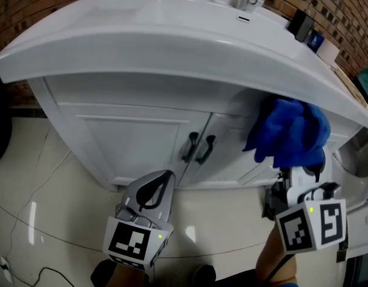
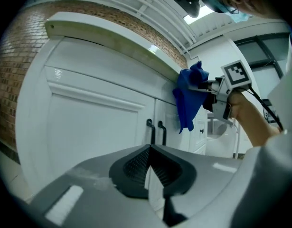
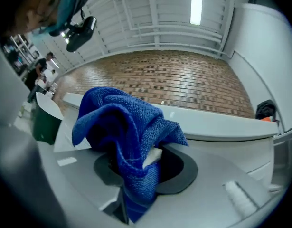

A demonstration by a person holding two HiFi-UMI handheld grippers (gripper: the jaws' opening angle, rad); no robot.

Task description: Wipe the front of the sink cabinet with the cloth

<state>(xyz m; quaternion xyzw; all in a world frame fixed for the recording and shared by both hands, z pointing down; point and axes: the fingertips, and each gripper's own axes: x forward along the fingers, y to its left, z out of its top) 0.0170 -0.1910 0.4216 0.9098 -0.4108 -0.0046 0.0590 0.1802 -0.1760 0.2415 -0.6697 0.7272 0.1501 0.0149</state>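
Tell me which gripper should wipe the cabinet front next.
Right. The right gripper is shut on the blue cloth, held up by the cabinet front under the sink rim. The left gripper is shut and empty, lower down.

Left gripper [image 1: 164,178] sits low, jaws pressed together with nothing in them, nose aimed forward. Right gripper [image 1: 298,178] is held higher, off to the right, jaws clamped on the blue cloth [image 1: 289,133], bare forearm [image 1: 273,262] behind it.
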